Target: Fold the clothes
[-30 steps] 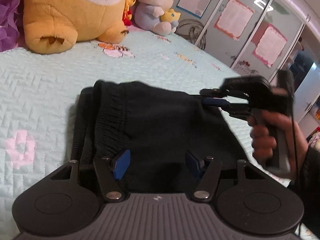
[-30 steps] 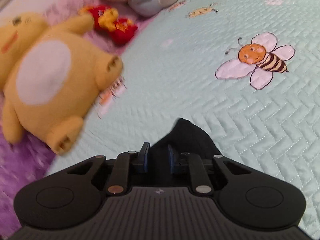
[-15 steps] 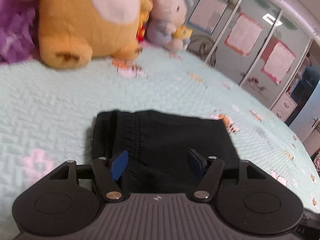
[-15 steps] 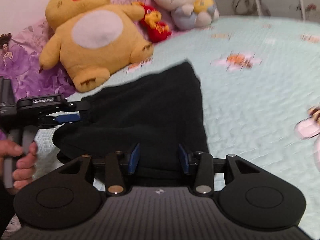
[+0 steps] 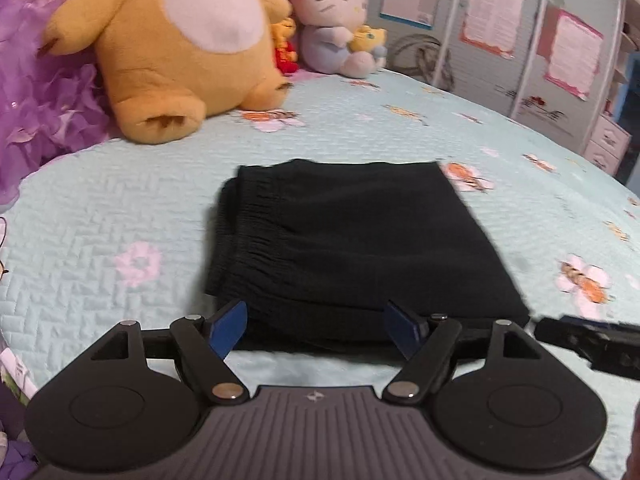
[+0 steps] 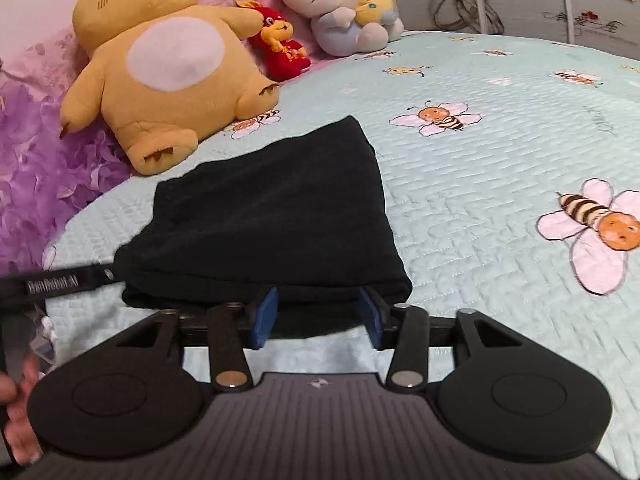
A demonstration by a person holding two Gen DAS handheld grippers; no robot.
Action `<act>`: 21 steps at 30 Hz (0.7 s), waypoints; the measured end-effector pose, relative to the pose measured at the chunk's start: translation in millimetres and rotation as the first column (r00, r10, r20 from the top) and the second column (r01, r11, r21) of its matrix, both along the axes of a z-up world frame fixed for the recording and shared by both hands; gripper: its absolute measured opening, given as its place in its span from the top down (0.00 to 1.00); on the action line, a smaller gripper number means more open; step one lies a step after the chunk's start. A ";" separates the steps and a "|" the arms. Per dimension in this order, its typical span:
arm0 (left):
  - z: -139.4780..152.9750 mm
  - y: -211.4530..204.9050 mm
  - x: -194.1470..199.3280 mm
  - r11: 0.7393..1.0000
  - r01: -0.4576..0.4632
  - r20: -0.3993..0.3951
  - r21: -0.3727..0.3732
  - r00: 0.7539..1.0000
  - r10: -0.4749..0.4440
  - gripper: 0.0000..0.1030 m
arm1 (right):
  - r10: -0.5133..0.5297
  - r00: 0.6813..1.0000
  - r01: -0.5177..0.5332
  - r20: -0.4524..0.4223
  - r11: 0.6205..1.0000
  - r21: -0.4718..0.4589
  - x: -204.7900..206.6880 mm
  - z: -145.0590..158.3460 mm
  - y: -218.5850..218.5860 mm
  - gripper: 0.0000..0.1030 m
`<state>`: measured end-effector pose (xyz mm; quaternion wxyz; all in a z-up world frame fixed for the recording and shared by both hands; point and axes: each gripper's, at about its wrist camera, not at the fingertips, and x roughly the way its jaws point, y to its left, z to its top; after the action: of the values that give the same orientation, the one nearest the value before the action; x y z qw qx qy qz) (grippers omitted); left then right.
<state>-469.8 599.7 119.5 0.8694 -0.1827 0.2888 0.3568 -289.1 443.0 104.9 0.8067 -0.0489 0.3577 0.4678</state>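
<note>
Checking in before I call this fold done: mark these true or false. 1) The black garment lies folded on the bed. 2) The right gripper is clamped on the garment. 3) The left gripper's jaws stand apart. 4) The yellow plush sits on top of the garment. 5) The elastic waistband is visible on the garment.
1) True: the black garment lies folded on the quilt.
2) False: the right gripper has just been opening and its pads press on nothing.
3) True: the left gripper is open and empty.
4) False: the yellow plush sits behind the garment, apart from it.
5) True: the waistband shows along its left side.
</note>
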 end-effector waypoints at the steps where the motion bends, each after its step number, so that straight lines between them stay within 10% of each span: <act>1: 5.9 -5.0 0.5 1.000 0.001 0.000 0.006 1.000 -0.001 0.23 | -0.018 1.000 0.018 0.006 1.000 -0.011 -3.6 8.6 -0.7 0.46; 21: 91.0 -41.9 -21.0 0.991 -0.097 -0.001 0.093 0.995 0.097 0.18 | -0.088 0.993 0.086 0.078 0.996 0.024 -32.4 93.5 -14.0 0.33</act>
<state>-490.7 557.8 210.5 0.8577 -0.1551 0.2653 0.4122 -321.5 429.0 198.4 0.8403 -0.0434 0.3225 0.4336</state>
